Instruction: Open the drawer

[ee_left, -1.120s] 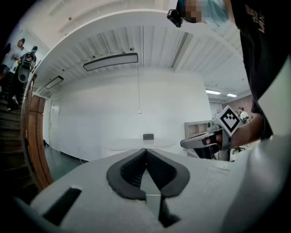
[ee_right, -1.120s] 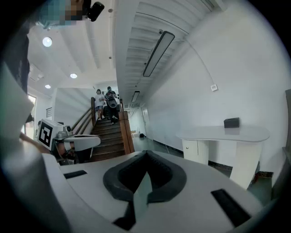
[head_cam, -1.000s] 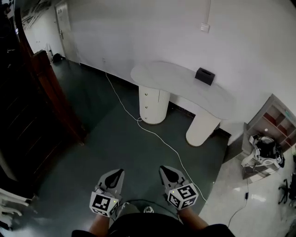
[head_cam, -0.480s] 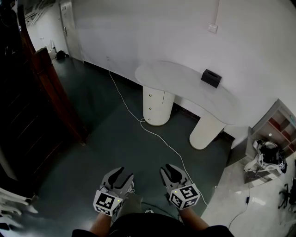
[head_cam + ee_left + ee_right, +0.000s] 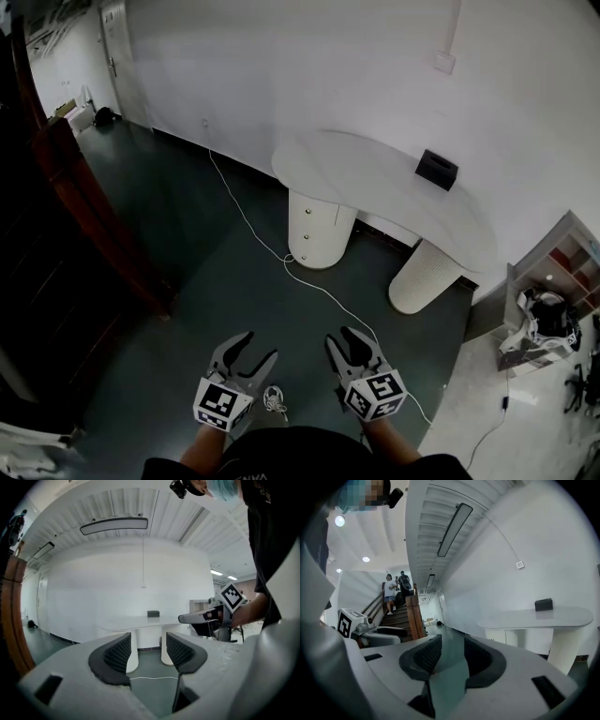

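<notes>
Near: left gripper and right gripper low, side by side over dark floor, both further forward than a second ago. Fingers on both have just been opening; now wide, nothing between.

Ahead on floor: white cable.

Further: white bench, round drawer pedestal beneath, well apart from grippers. Its drawers look shut, untouched. Reads as approach, fingers readied for a knob.

Far back: black box on bench.
</notes>
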The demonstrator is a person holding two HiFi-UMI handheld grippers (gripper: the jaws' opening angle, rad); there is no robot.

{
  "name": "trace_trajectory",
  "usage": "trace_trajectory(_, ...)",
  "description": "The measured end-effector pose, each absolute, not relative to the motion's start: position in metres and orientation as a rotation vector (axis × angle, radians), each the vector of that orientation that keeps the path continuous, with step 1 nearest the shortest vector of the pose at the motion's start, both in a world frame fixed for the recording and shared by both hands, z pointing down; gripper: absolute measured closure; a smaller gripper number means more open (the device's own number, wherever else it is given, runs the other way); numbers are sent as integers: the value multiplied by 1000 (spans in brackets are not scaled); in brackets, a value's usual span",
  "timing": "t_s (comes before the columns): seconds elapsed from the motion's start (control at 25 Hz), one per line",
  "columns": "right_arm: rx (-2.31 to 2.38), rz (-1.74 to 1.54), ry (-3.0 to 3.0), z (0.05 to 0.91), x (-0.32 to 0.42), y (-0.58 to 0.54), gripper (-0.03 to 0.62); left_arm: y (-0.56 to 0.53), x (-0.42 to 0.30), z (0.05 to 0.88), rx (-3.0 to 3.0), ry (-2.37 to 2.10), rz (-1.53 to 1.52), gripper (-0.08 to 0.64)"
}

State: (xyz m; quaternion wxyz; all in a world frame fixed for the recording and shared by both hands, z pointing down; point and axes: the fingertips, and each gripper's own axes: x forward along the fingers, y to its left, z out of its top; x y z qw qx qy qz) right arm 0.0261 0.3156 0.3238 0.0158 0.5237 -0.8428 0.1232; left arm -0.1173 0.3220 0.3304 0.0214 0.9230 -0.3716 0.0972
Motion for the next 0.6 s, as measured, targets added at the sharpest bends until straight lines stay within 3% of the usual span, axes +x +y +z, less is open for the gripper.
trace_trajectory(0.6, 1788, 458, -2487, 338, 13, 201, 459, 183, -149, 349, 2866, -1066, 313, 331)
